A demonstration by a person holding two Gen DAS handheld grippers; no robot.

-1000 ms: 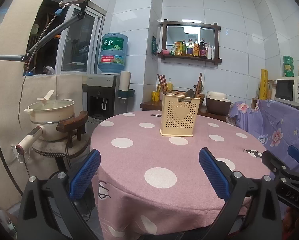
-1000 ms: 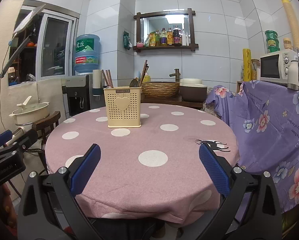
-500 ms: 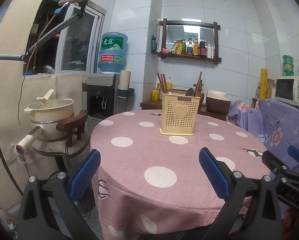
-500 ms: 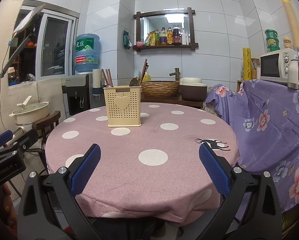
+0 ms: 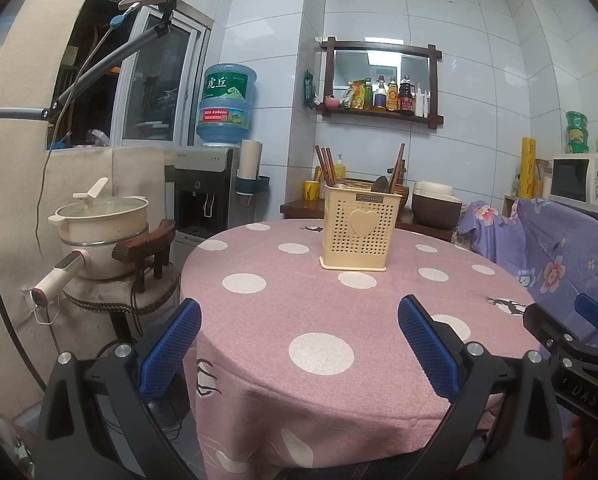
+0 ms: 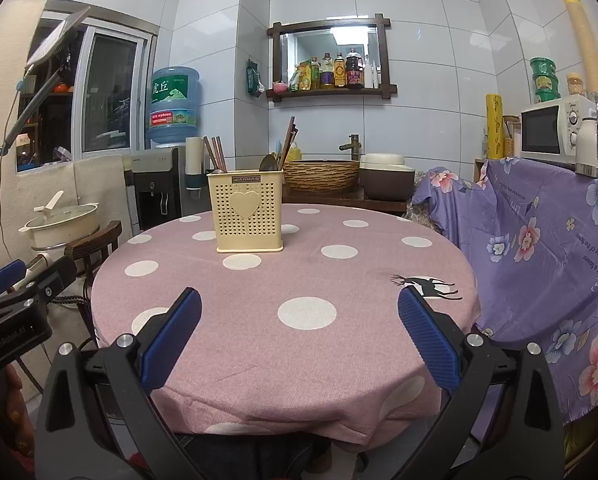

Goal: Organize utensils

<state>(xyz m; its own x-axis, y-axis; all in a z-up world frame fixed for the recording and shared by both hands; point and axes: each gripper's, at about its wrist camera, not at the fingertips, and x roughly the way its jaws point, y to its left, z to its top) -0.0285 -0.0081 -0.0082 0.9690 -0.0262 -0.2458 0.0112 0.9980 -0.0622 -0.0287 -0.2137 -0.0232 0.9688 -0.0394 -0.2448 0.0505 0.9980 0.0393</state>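
Observation:
A cream perforated utensil holder (image 5: pixel 359 232) (image 6: pixel 247 216) with a heart on its front stands on the far half of the round pink polka-dot table (image 5: pixel 319 316) (image 6: pixel 299 280). Brown chopsticks (image 5: pixel 326 166) (image 6: pixel 215 154) and a dark spoon (image 5: pixel 379 184) (image 6: pixel 267 163) stick up out of it. My left gripper (image 5: pixel 299 348) hangs open at the table's near left edge, nothing between its blue pads. My right gripper (image 6: pixel 299 340) is open too, over the near edge, also empty. Each gripper shows at the side of the other's view.
A cream pot (image 5: pixel 103 220) sits on a wooden chair at the left. A water dispenser (image 5: pixel 215 184) stands behind. A purple floral cloth (image 6: pixel 539 248) covers furniture at the right, with a microwave (image 6: pixel 555 132) on top. A woven basket (image 6: pixel 321 176) sits behind the table.

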